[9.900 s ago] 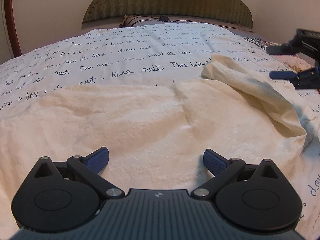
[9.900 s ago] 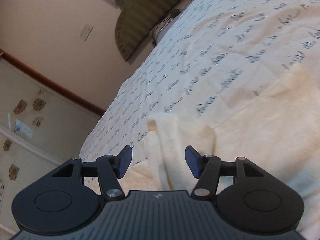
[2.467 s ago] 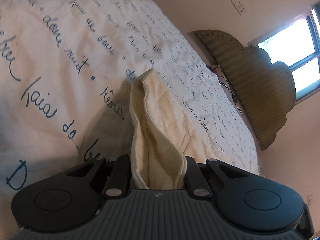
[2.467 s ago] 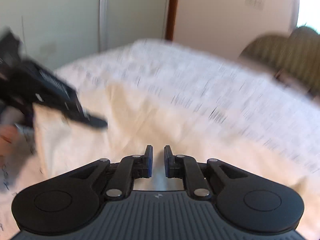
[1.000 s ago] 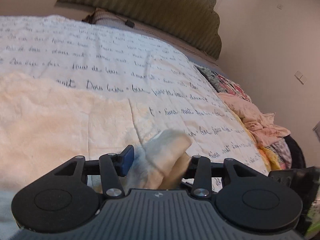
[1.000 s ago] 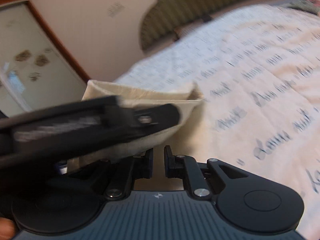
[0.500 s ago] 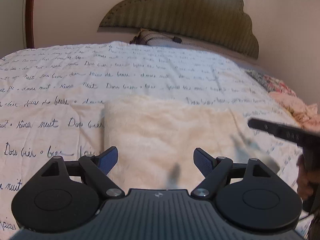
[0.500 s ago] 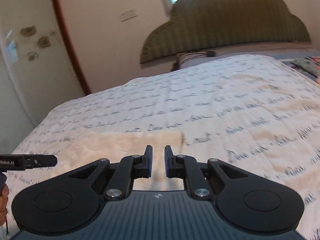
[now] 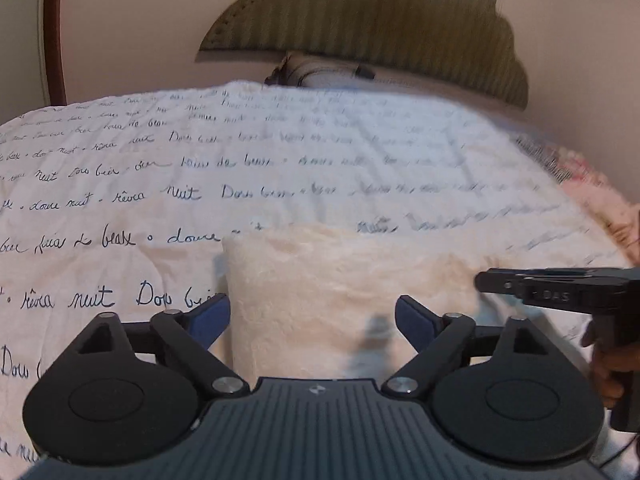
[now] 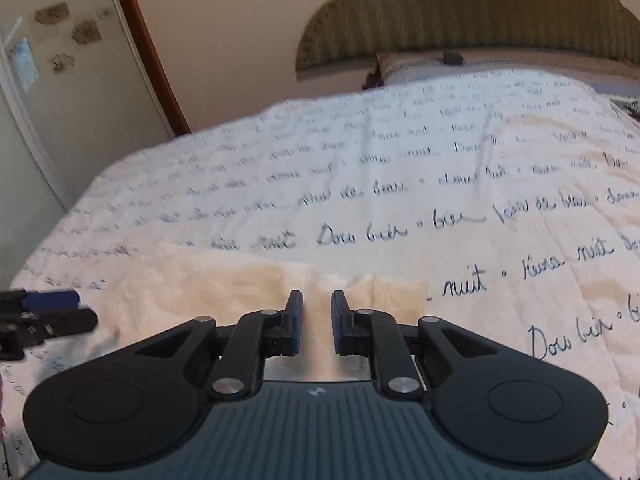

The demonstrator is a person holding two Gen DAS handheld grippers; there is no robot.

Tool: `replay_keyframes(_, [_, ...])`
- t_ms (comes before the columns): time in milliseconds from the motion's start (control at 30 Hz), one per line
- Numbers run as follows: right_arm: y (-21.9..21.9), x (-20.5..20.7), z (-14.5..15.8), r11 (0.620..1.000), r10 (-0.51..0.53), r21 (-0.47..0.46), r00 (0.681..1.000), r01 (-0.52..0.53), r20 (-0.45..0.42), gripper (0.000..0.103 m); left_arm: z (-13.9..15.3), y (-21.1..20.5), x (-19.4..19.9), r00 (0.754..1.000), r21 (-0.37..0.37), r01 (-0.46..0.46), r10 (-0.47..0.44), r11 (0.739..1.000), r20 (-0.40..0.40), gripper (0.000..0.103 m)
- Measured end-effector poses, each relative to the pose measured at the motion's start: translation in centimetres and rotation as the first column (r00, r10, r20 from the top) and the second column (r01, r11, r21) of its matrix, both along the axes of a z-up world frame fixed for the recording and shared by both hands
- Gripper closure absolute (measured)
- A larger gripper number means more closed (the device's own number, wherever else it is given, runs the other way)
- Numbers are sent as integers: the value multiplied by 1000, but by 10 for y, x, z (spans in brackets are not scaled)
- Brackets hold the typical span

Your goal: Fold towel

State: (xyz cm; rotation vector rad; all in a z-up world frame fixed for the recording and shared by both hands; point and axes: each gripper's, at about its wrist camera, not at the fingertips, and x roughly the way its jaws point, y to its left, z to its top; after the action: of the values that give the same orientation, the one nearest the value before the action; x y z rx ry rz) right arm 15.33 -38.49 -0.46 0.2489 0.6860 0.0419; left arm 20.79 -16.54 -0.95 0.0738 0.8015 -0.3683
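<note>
A cream towel (image 9: 340, 288) lies folded flat on the bed, its left edge straight and its far edge level. My left gripper (image 9: 312, 312) hovers over the towel's near part, jaws opening wide, pads clear of the cloth and holding nothing. In the right wrist view the towel (image 10: 200, 280) spreads to the left and under my right gripper (image 10: 317, 300), whose jaws stand nearly together with nothing between them. Each gripper shows in the other's view: the right gripper (image 9: 486, 280) at the towel's right side, the left gripper (image 10: 60, 312) at its left.
A white bedspread (image 9: 200, 168) printed with dark script covers the bed. A padded olive headboard (image 9: 380, 28) and a pillow (image 9: 324, 72) stand at the far end. Pink clothes (image 9: 600, 204) lie at the right edge. A hand (image 9: 604, 364) grips the right tool.
A second ago the left jaws held a bunched towel corner; they have let it go and spread wide. The towel now lies flat and folded. Both grippers swung round toward the headboard.
</note>
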Motion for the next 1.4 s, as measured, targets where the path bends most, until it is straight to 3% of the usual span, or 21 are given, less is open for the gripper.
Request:
replay_keyframes(33, [0,9,-11,1000,0,-7,999,0,-36,89,-13,-6,10,1000,57,5,-4,998,-16,20])
replay_keyframes(67, [0,11,-15,1000,1,-14,999,-1,-33,89,-20,-5,12,1000,63,11,-10,998,-28,20])
replay_keyframes(133, [2,1,-6,999,-31,-26,999,31,-26,88,-14,14,0,1000,-23,-1,1,1000,-18,26])
replay_keyframes(200, [12,-24,10,997,-32,-62,999,34,33,87,-2,31,-21,1000,-58,-7,8,998,27,24])
replay_keyframes(333, [37,-72,21,993,112,-34,989,-109,93,83,2,44,-65,991,41,25,-30,999,128,18])
replay_keyframes(433, [76,-95,20,980,197,-12,975,-197,108,83,4,62,-81,987,56,-50,40,997,157,18])
replay_keyframes(500, [100,-114,21,951,303,21,941,-309,153,83,9,82,-79,988,8,-85,84,996,129,17])
replay_keyframes(567, [116,-137,16,883,432,107,880,-457,198,83,11,98,-77,994,-16,-87,88,996,68,16])
replay_keyframes(633, [134,-157,8,847,502,82,841,-525,203,83,10,105,-76,996,-31,-78,79,997,37,16])
replay_keyframes(733, [164,-168,-8,855,518,-45,847,-517,121,83,8,103,-80,998,-32,-55,56,998,20,16])
replay_keyframes(867, [177,-162,-21,893,448,-87,892,-442,65,83,11,85,-99,997,61,-9,4,998,81,15])
replay_keyframes(933, [176,-157,-23,911,408,-92,911,-402,66,75,13,82,-103,993,106,-13,1,994,117,10])
replay_keyframes(1000, [171,-149,-27,926,377,-64,924,-373,65,57,16,82,-102,989,138,-57,36,989,145,9])
replay_keyframes(1033, [170,-146,-30,929,370,-53,927,-367,65,56,19,83,-101,988,138,-69,49,988,148,9])
replay_keyframes(1133, [178,-138,-32,930,366,-47,927,-364,77,53,28,82,-96,987,92,-64,49,994,150,5])
replay_keyframes(1267, [204,-126,-37,920,392,-72,915,-386,95,38,42,66,-83,994,14,13,-14,1000,105,5])
replay_keyframes(1300, [215,-128,-38,901,428,-120,899,-417,95,28,44,63,-80,995,8,16,-17,1000,97,4])
replay_keyframes(1333, [229,-134,-39,875,465,-198,881,-442,91,23,44,60,-78,995,7,16,-17,1000,97,4])
replay_keyframes(1400, [253,-152,-45,783,543,-398,837,-478,63,17,43,55,-73,995,25,16,-19,1000,96,4])
